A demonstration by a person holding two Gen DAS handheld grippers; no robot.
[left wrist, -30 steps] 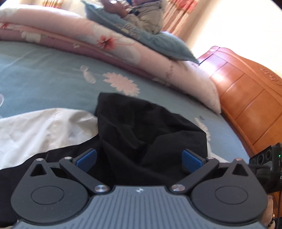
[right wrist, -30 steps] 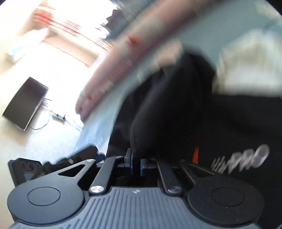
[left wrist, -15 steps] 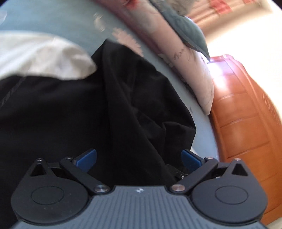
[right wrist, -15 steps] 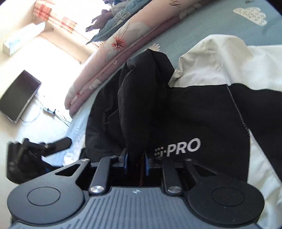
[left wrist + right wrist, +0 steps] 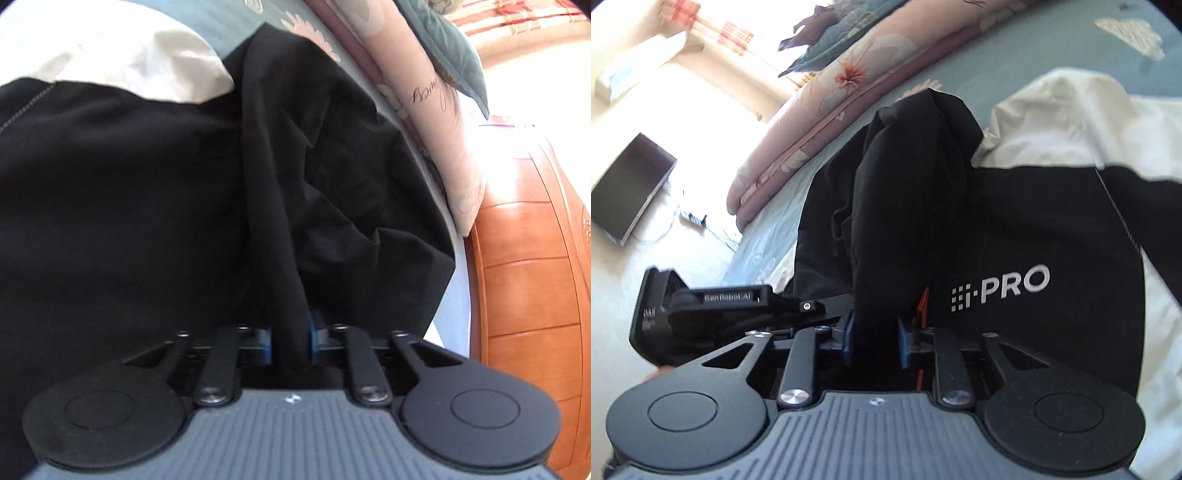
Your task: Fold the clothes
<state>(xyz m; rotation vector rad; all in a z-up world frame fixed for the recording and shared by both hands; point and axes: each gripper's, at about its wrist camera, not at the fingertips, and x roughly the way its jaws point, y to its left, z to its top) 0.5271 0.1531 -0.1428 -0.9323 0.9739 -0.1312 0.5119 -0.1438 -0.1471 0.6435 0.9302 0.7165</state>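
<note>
A black and white jacket (image 5: 110, 203) with an i-PRO logo (image 5: 1001, 286) lies on the teal bed sheet (image 5: 1015, 48). Its white shoulder panel (image 5: 129, 62) lies beyond the black part. A black sleeve (image 5: 332, 166) is bunched into a raised fold. In the left wrist view my left gripper (image 5: 290, 341) is closing, with its blue pads pinching the near end of that fold. My right gripper (image 5: 873, 339) is also closing on the black fold (image 5: 908, 166), which stands between its pads. The two grippers sit close together.
A rolled pink floral quilt (image 5: 436, 110) and a teal pillow (image 5: 443, 40) lie along the far side of the bed. An orange wooden bed frame (image 5: 528, 258) borders the right. A dark flat panel (image 5: 628, 188) and cables lie on the floor. The left tool's housing (image 5: 713, 306) sits beside my right gripper.
My left gripper sank toward the jacket, rolled, and its jaws went from wide open to closed on the black fold. My right gripper shifted slightly, with the fold still between its pads.
</note>
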